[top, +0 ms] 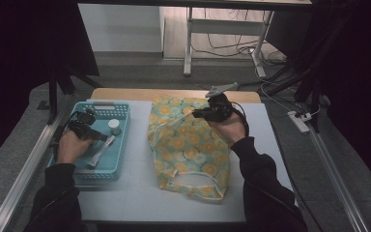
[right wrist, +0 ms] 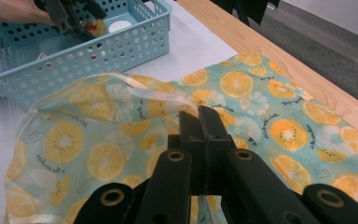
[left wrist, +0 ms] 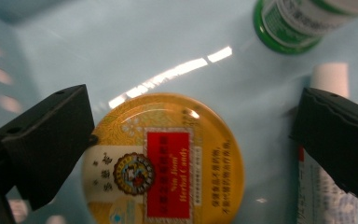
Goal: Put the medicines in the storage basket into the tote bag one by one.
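Note:
A round yellow tin (left wrist: 168, 163) with a red label lies flat on the floor of a blue perforated basket (top: 96, 175). My left gripper (left wrist: 193, 121) is open over it, one jaw at the tin's left edge and the other well clear on the right. In the high view my left gripper (top: 96, 133) reaches into the basket at the table's left. A teal bag (top: 188, 145) printed with orange slices lies in the middle. My right gripper (right wrist: 199, 114) is shut on the bag's thin rim and holds it slightly raised; in the high view the right gripper (top: 200, 113) is at the bag's far right corner.
In the basket a green-based bottle (left wrist: 298, 23) and a white tube (left wrist: 319, 196) lie close to the tin. A white mat (top: 135, 145) covers the wooden table (top: 125, 94). On the floor at the right lies a power strip (top: 299, 122).

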{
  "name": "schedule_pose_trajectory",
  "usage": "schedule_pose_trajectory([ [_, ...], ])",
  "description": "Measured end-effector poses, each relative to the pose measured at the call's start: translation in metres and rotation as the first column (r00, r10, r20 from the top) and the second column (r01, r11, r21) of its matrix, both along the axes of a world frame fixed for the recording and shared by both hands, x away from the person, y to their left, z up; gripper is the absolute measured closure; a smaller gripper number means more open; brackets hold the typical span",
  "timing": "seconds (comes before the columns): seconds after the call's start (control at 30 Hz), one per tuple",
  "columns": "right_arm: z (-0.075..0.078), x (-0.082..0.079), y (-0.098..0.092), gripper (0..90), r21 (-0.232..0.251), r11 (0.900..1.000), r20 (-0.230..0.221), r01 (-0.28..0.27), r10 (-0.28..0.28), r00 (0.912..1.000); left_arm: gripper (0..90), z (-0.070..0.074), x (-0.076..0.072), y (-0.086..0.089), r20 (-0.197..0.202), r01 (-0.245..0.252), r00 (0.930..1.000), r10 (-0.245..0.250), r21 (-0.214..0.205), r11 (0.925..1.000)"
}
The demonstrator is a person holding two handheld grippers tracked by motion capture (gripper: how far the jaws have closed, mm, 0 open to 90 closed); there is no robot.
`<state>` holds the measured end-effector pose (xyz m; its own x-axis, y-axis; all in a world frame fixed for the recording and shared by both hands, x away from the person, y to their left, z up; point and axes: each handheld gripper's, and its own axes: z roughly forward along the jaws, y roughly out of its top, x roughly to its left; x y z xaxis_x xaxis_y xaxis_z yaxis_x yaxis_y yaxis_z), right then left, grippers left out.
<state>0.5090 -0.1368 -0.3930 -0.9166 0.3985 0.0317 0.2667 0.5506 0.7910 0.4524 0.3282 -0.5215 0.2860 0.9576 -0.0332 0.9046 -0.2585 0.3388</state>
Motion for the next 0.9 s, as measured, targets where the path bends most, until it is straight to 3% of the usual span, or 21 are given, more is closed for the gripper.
schedule_pose_trajectory([
  [0.07, 0.000, 0.000, 0.000, 90.0, 0.001, 1.0000, 0.000, 0.003, -0.003, 1.0000, 0.0, 0.001, -0.001, 0.001, 0.000, -0.007, 1.0000, 0.007, -0.027, 0.9996],
  [0.13, 0.000, 0.000, 0.000, 90.0, 0.001, 1.0000, 0.000, 0.002, -0.002, 1.0000, 0.0, 0.002, -0.002, 0.003, 0.000, -0.018, 0.9998, 0.018, -0.080, 0.9966],
  [0.27, -0.001, 0.000, 0.001, 90.0, -0.002, 1.0000, -0.001, -0.003, 0.003, 1.0000, 0.3, 0.001, -0.004, 0.006, -0.041, -0.017, 0.9991, 0.010, -0.158, 0.9873],
  [0.57, -0.002, -0.001, 0.004, 90.0, -0.003, 0.9999, -0.001, -0.010, 0.010, 1.0000, 5.4, 0.010, -0.014, 0.007, -0.094, -0.001, 0.9956, -0.009, -0.107, 0.9942],
  [0.9, -0.003, -0.002, 0.003, 90.0, 0.001, 0.9999, 0.001, -0.012, 0.012, 0.9999, 19.5, 0.006, -0.020, 0.004, -0.132, 0.021, 0.9911, -0.021, 0.000, 0.9998],
])
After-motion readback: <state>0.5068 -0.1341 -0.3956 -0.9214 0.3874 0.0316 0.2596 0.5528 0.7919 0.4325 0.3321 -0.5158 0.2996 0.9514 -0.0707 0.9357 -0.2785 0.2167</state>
